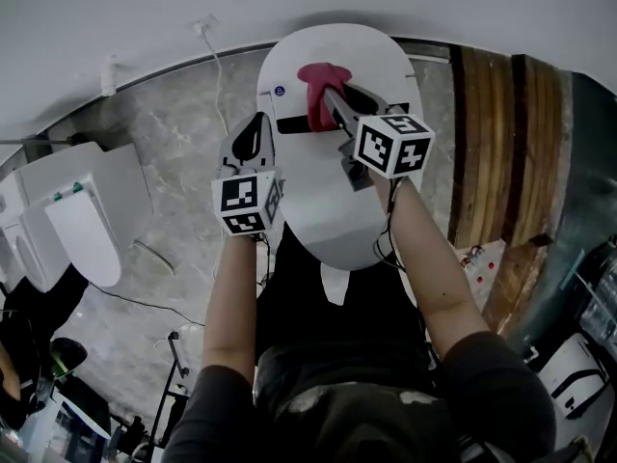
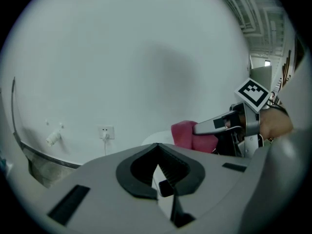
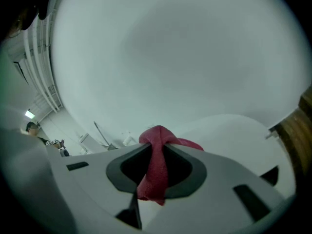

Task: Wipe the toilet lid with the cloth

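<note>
The white toilet lid is shut and lies below both grippers in the head view. A red cloth hangs bunched over the far part of the lid, with my right gripper shut on it. In the right gripper view the cloth is pinched between the jaws and droops from their tips, the lid beyond. My left gripper is shut and empty, held at the lid's left edge. In the left gripper view the right gripper and the cloth show ahead on the right.
A white wall stands behind the toilet, with a socket and cable. The floor is grey marble. Wooden panelling runs along the right. Another white toilet stands at the left.
</note>
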`<state>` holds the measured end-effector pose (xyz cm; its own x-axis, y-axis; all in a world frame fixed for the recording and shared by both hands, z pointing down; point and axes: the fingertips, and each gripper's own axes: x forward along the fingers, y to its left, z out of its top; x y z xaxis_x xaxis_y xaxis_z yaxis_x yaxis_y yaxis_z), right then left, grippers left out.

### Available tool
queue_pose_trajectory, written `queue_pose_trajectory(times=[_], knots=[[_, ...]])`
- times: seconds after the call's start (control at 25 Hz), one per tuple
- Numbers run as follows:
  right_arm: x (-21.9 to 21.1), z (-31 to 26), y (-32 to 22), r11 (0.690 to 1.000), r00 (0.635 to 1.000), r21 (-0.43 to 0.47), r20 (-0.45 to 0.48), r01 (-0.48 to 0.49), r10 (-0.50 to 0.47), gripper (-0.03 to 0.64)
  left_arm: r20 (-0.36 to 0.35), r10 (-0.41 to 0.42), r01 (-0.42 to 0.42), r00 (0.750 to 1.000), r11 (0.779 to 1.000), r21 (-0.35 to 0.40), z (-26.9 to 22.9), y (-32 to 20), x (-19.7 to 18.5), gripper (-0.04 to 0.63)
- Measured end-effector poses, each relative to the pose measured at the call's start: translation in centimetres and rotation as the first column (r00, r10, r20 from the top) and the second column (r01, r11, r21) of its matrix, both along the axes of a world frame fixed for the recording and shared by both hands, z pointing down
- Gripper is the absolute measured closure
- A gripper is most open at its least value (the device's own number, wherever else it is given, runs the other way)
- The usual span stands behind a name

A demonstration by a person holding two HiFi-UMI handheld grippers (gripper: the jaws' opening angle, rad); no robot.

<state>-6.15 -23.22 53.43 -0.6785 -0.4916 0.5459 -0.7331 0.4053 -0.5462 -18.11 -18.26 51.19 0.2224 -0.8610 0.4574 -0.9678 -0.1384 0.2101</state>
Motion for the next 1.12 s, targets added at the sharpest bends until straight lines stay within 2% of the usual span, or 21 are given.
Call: queue_pose_trajectory(times=[0.24, 0.4, 0.52, 0.68, 0.88, 1.12], knots=[[-9.3, 3.4, 3.3, 0.988, 0.988, -0.033, -0.029, 0.150, -0.151, 0.549, 0.003, 0.005, -0.005, 1.000, 1.000, -0.015, 1.2, 1.2, -4.0, 0.588], [-9.7, 5.9, 3.7, 0.984, 0.981, -0.058, -0.083, 0.170, -0.174, 0.549, 0.007, -0.010, 0.011, 1.000, 0.999, -0.044, 2.4, 2.3, -5.1, 0.588], [-7.0, 6.5, 2.8, 0.991, 0.988, -0.063, -0.090, 0.121, -0.127, 0.549, 0.013, -0.001, 0.001, 1.000, 0.998, -0.062, 3.1, 2.8, -4.4, 0.588], [-1.0, 6.5, 1.1, 0.997, 0.995, -0.062, -0.092, 0.040, -0.045, 0.549, 0.006, 0.013, -0.012, 1.000, 0.997, -0.075, 3.5, 2.6, -1.4, 0.588], [8.1, 6.6, -1.1, 0.997, 0.993, -0.056, -0.108, -0.049, 0.043, 0.549, -0.007, 0.031, -0.032, 0.999, 0.996, -0.087, 3.6, 2.1, 5.0, 0.588], [18.4, 7.5, -2.1, 0.994, 0.984, -0.061, -0.157, -0.094, 0.083, 0.549, -0.012, 0.037, -0.038, 0.999, 0.996, -0.083, 3.2, 2.7, 13.1, 0.588]])
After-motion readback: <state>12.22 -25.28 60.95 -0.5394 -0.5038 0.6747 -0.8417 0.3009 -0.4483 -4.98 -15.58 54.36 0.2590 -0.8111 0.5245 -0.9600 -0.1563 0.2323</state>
